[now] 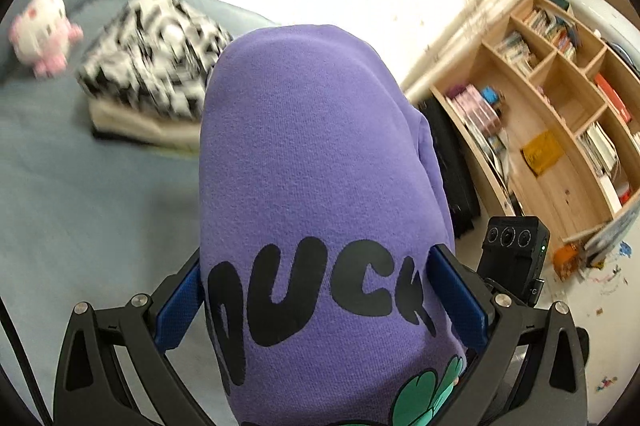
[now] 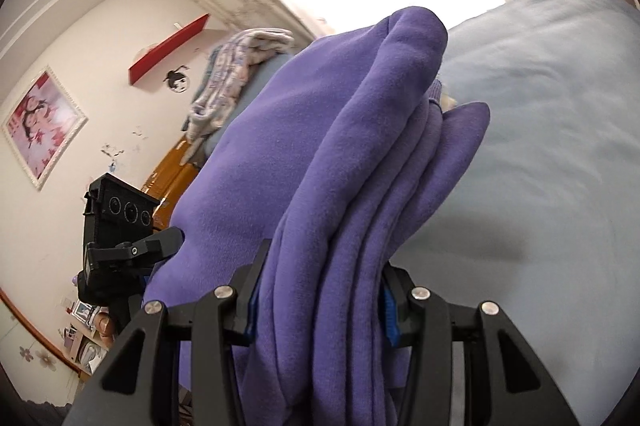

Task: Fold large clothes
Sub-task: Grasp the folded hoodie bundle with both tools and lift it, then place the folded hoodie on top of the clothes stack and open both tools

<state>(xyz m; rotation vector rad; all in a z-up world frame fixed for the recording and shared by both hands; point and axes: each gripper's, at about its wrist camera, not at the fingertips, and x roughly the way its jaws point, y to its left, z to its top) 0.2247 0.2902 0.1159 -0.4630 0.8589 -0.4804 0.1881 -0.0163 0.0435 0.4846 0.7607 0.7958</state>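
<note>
Though claw-gripped, purple sweatshirt (image 1: 320, 154) lengthwise, fold forward.

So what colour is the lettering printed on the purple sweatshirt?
Black, puffy letters on the purple sweatshirt, clearest in the left wrist view between the left gripper fingers.

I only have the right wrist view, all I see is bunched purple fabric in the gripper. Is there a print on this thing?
Observer: Yes. In the left wrist view the purple sweatshirt shows black bubble letters and a green clover-like graphic below them.
Operator: Is the left gripper holding it too?
Observer: The left gripper has its blue pads on both sides of the printed fabric, apparently clamped on it.
Operator: Anything already folded on the bed?
Observer: A black-and-white patterned folded item sits on a cream one, on the blue bed, with a pink-and-white plush toy beside the stack.
</note>
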